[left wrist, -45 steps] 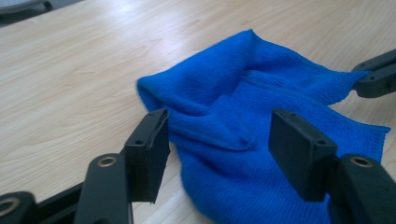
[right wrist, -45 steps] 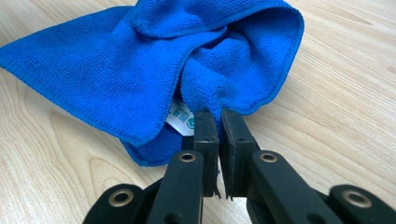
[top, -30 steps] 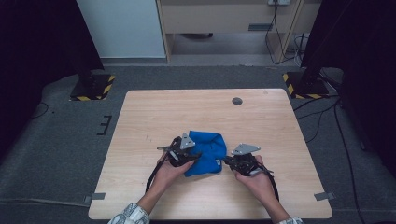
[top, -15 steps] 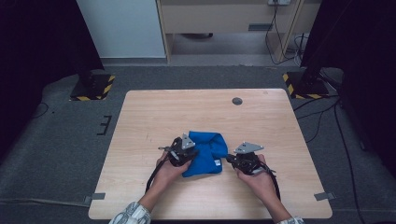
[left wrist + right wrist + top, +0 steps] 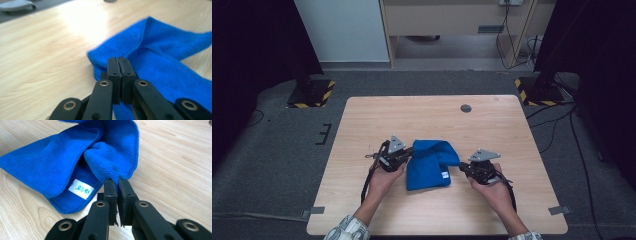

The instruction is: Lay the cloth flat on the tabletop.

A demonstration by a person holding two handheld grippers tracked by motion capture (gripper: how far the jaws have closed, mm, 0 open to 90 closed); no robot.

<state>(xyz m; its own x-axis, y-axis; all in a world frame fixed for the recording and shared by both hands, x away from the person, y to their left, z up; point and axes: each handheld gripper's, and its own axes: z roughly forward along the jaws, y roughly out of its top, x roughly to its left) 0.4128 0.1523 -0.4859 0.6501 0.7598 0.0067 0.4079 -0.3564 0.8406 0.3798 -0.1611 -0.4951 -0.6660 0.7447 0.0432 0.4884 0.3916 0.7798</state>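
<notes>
A rumpled blue microfibre cloth [image 5: 430, 164] with a small white label [image 5: 81, 188] lies near the middle of the pale wooden table [image 5: 362, 120], between the two hands. The left gripper [image 5: 119, 65] has just been closing, and its jaws now pinch the cloth's left edge. The right gripper [image 5: 117, 185] is clamped on a folded corner at the cloth's right side.

The blue cloth [image 5: 160, 57] is running off the right edge of the left gripper view, its near fold blurring, while the white label's [image 5: 81, 188] print is staying illegible.
</notes>
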